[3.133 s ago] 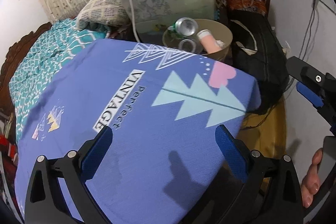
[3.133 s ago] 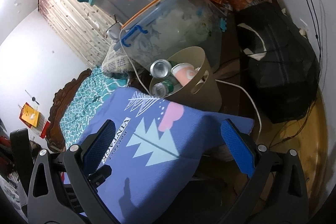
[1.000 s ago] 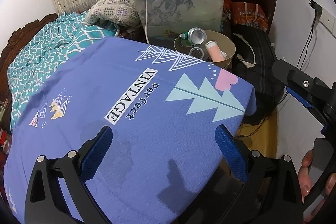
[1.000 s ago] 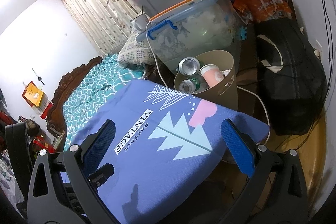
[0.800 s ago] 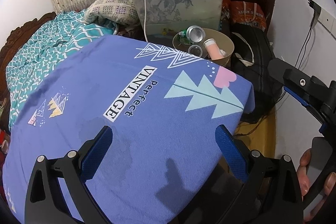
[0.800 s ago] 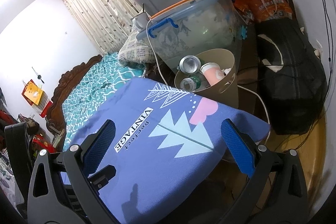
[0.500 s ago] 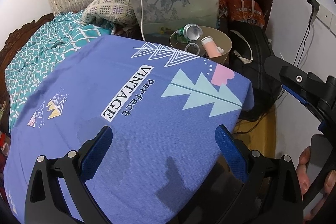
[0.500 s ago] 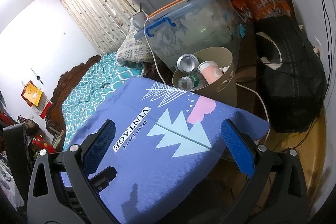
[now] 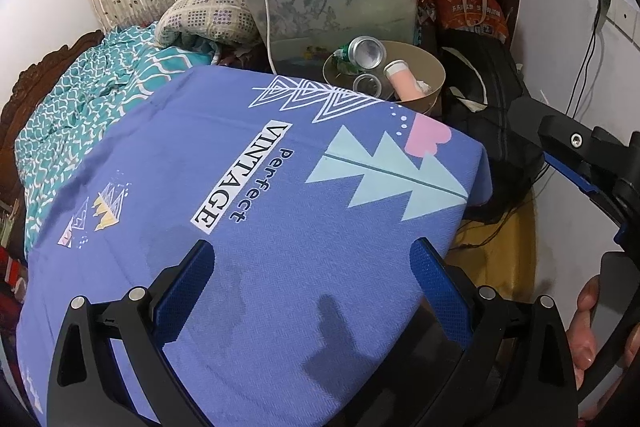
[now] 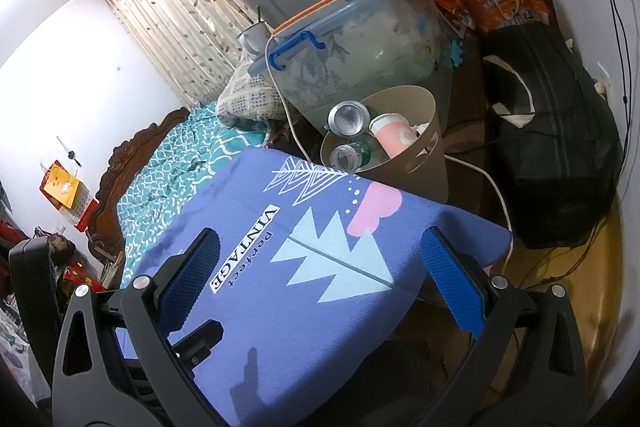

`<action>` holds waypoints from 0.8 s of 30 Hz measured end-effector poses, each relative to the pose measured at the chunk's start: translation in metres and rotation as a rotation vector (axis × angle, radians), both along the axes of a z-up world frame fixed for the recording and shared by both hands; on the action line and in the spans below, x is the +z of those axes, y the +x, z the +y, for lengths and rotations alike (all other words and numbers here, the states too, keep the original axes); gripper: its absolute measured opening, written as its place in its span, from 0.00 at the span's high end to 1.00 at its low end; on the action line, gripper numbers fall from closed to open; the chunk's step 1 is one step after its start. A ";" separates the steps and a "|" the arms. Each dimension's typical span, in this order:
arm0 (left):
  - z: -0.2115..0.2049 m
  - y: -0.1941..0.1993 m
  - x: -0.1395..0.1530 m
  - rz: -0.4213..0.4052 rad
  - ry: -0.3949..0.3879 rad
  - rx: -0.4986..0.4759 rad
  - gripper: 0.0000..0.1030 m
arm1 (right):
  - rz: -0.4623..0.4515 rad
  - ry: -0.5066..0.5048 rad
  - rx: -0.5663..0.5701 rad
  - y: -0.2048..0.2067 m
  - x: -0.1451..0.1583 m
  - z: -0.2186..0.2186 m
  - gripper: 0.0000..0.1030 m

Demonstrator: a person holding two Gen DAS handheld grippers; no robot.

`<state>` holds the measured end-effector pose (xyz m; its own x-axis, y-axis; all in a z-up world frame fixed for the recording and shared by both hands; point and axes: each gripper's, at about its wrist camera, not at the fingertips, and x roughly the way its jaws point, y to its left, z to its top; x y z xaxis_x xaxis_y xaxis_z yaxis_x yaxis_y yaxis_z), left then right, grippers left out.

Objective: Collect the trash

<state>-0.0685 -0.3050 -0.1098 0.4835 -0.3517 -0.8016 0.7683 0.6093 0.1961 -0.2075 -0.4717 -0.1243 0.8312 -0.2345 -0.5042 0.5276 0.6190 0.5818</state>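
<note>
Both views had drawn back slightly from the beige bin (image 9: 434, 75) since three seconds earlier. The left hand-held gripper (image 9: 312, 287) and right hand-held gripper (image 10: 320, 275) hovered wide open and empty above the blue-clothed worktop (image 9: 280, 227). Beyond the worktop's far corner, the bin held one can (image 10: 347, 118), one pink cup (image 10: 394, 136) and seemingly one bottle (image 10: 348, 154).

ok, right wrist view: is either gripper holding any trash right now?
No. The right gripper is open over the purple tablecloth with nothing between its pads; the can sits in the beige bin.
</note>
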 end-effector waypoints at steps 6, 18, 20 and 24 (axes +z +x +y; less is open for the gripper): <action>-0.002 0.000 -0.001 -0.014 0.011 0.000 0.09 | -0.003 -0.001 -0.003 -0.001 0.001 -0.002 0.03; -0.005 -0.001 -0.002 -0.018 0.020 -0.006 0.09 | -0.002 0.001 0.000 0.000 0.003 -0.005 0.03; -0.005 -0.001 -0.002 -0.018 0.021 -0.006 0.09 | -0.002 0.002 0.000 0.000 0.003 -0.005 0.03; -0.005 -0.001 -0.002 -0.018 0.020 -0.005 0.09 | -0.003 0.001 -0.001 0.000 0.003 -0.005 0.03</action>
